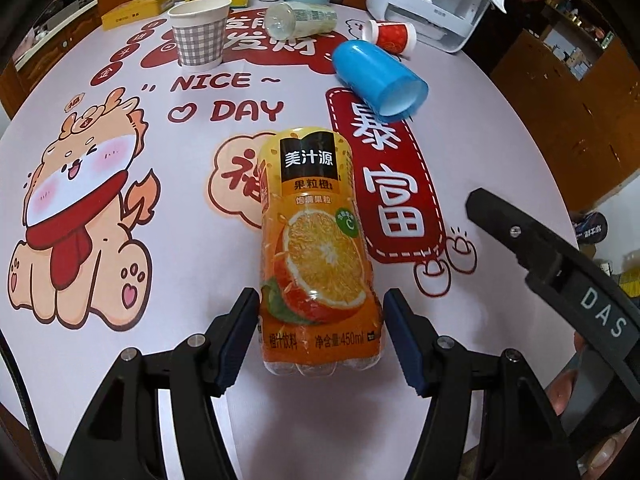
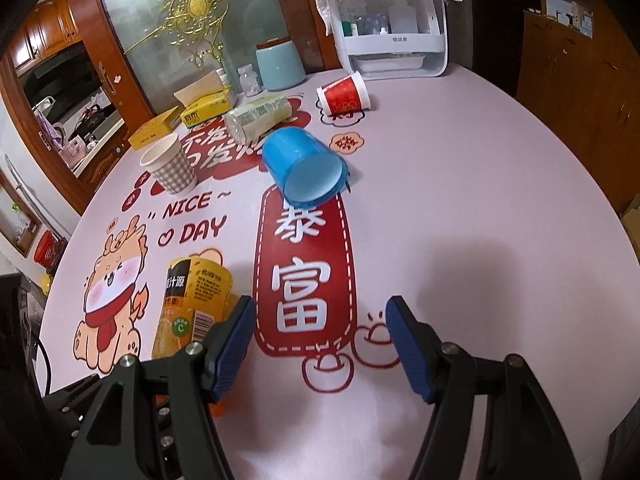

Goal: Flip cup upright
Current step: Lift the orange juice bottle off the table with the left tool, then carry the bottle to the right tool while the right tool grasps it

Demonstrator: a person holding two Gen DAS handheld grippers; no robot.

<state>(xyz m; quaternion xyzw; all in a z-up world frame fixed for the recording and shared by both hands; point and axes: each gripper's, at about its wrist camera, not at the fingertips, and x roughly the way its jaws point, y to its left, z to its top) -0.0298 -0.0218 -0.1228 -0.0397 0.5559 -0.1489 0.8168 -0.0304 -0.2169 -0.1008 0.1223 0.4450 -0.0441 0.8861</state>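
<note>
While lying on its side between the spread fingers of the left gripper (image 1: pixel 320 336), orange juice bottle (image 1: pixel 318 248) resting on printed tablecloth (image 1: pixel 120 100), right gripper (image 2: pixel 320 344) hovering wide open, blue cup (image 2: pixel 306 170) lying tipped over beyond it

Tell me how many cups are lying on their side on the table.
2. The blue cup lies mid-table, mouth toward the grippers; the red paper cup lies farther back near the white organizer. The checked cup stands upright.

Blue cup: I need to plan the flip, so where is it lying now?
The blue cup lies on its side mid-table ahead of the open right gripper, at the top of the red banner, just in front of the tipped clear bottle.
</note>
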